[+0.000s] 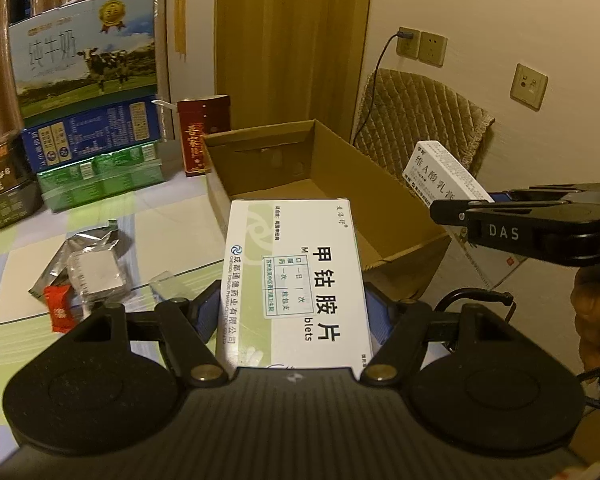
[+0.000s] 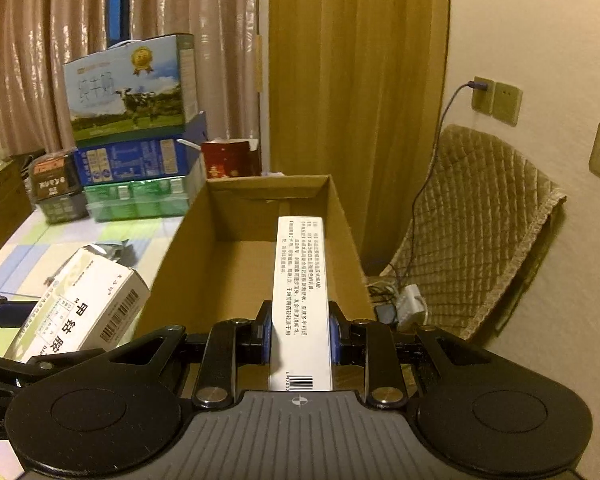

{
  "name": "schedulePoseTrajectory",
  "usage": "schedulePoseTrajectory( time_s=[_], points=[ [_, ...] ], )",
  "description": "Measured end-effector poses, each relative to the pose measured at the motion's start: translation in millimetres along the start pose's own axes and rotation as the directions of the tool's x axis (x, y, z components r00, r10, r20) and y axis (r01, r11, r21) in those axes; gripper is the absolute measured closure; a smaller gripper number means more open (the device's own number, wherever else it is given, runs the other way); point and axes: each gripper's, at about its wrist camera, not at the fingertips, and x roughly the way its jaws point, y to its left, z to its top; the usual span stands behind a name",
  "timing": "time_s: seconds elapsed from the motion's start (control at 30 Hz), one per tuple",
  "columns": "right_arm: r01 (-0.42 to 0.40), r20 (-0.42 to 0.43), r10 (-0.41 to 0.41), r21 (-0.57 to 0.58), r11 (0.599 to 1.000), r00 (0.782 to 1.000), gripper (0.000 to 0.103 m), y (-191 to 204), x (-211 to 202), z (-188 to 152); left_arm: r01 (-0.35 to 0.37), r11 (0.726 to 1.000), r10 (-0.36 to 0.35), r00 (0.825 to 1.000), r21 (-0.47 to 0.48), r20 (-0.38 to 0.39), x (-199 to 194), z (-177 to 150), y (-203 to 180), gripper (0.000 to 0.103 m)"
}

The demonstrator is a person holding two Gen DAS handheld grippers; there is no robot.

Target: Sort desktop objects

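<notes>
**Both boxes lifted, carton waiting**

You are mid-delivery: each gripper carries a medicine box toward the open carton [image 2: 260, 248]. Your left gripper [image 1: 296, 312] has its jaws pinching the wide tablet box [image 1: 296, 276] by its long sides, held at the carton's near left corner, part over the rim. Your right gripper [image 2: 300, 336] has its jaws pressed onto the narrow cream box [image 2: 300, 292], which points lengthwise into the carton along its right wall — already above the opening.

Next, I judge, you lower the cream box until it nears the carton floor, then spread the jaws; the tablet box needs to come further over the rim first. The carton looks empty, so nothing inside blocks either drop. Watch the two grippers — they sit close beside each other at the carton's near end and could knock.

Left of the carton on the worktop [image 1: 172, 216] lie a foil pouch [image 1: 80, 252], a red sachet [image 1: 60, 312] and other small packets, still unsorted. Beyond the carton's far left corner stand stacked milk cases [image 1: 88, 92] and a red box [image 1: 204, 136], clear of your path.
</notes>
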Motion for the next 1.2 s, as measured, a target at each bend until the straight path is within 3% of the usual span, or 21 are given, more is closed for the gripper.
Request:
schedulePoseTrajectory(
  time_s=[0.63, 1.2],
  points=[
    [0.002, -0.051, -0.003, -0.019, 1.0, 0.999, 0.08, -22.7, 71.8, 25.9, 0.03, 1.0, -0.031, 0.999, -0.003, -0.029, 78.7, 46.7, -7.1, 0.036],
    [-0.003, -0.09, 0.001, -0.019, 1.0, 0.996, 0.08, -23.0, 105.5, 27.7, 0.042, 0.997, -0.045, 0.998, -0.067, -0.048, 123.6, 57.0, 9.8, 0.036]
  ],
)
